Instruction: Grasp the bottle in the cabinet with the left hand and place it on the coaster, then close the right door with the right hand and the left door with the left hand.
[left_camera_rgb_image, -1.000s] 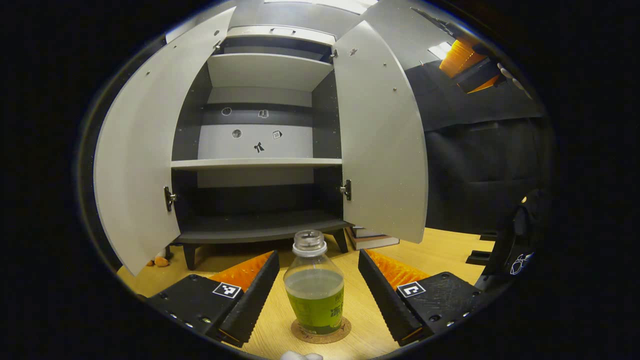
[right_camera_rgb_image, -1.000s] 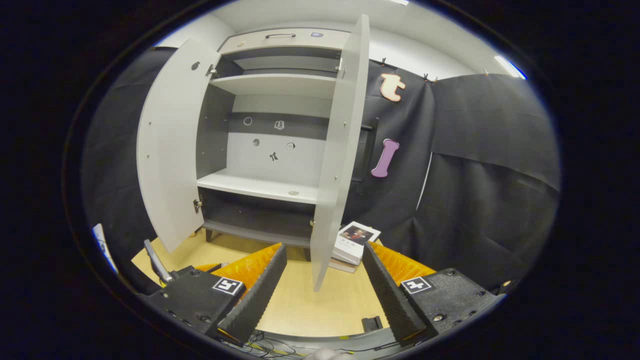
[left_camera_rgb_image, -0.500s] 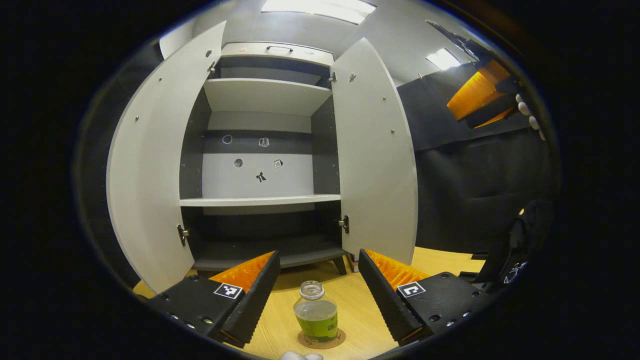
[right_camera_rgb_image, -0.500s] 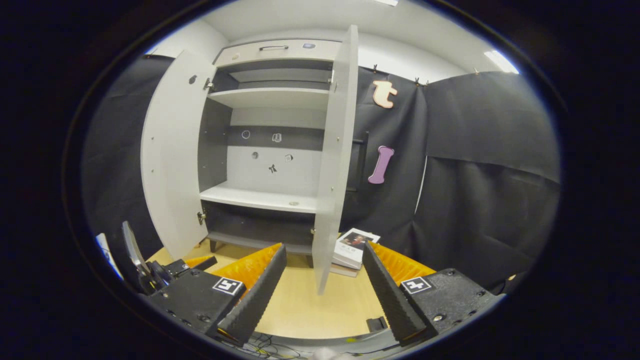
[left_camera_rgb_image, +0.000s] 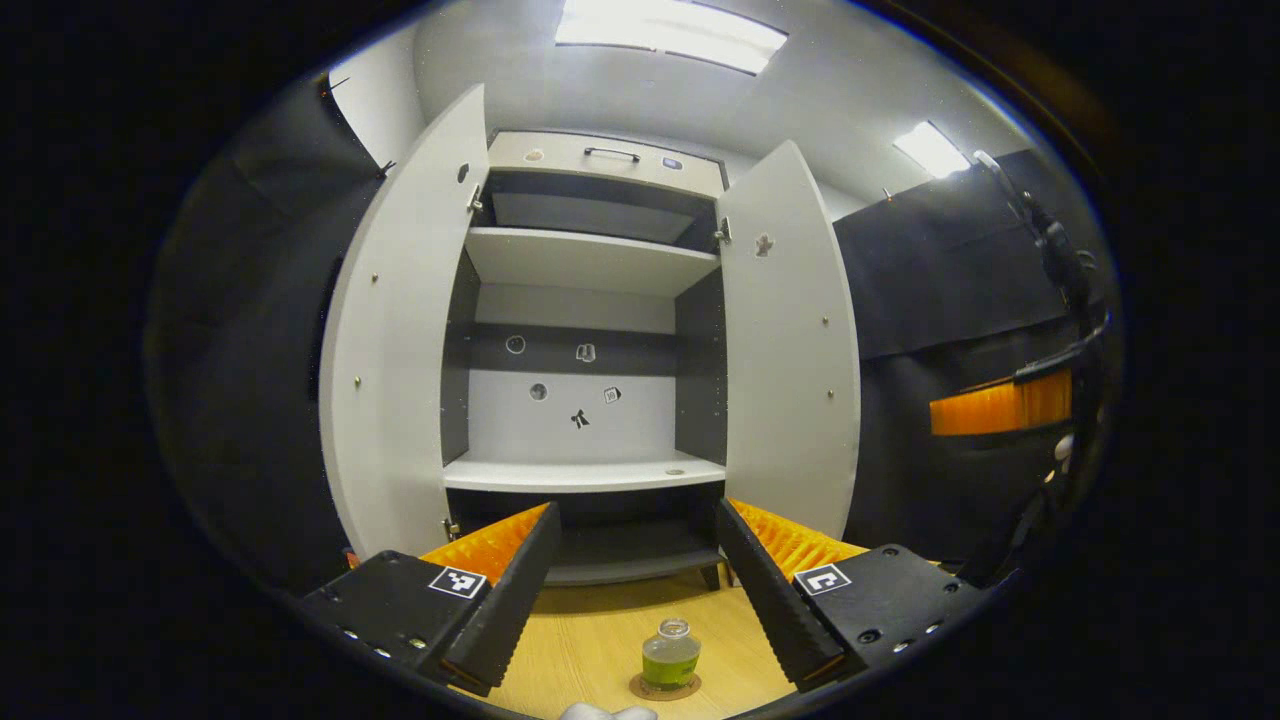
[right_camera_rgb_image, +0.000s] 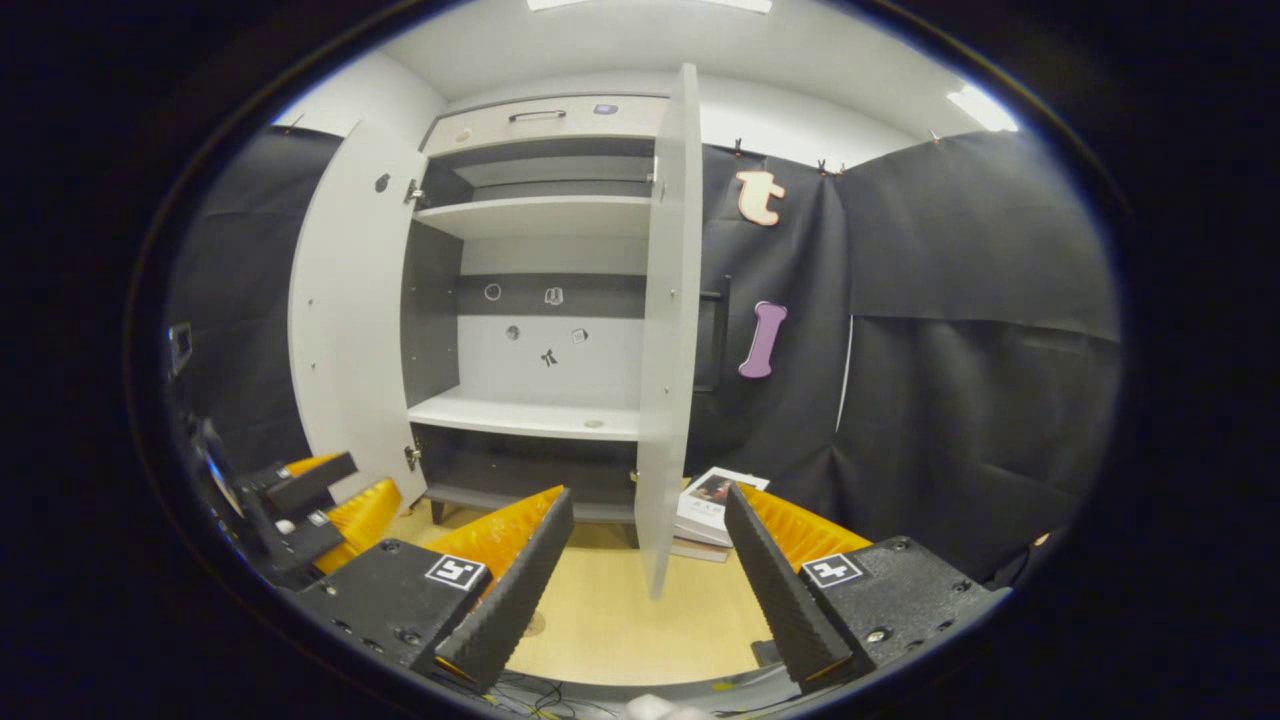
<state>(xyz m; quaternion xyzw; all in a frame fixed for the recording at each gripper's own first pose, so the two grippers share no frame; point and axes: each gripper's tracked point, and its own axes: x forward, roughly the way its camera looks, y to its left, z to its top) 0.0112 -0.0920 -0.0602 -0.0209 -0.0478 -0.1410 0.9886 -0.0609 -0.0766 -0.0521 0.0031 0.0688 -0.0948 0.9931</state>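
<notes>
Backed my left gripper (left_camera_rgb_image: 632, 590) off the bottle (left_camera_rgb_image: 670, 655), now on its coaster (left_camera_rgb_image: 665, 687); both grippers wide, empty. Right gripper (right_camera_rgb_image: 645, 570) should push the right door's (right_camera_rgb_image: 665, 330) outer face, near its free edge.

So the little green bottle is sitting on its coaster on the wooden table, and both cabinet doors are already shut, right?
Not quite. The bottle does stand on the coaster on the wooden table, but both doors are open. The left gripper view shows the left door and the right door swung wide, with the shelves in plain sight.
</notes>
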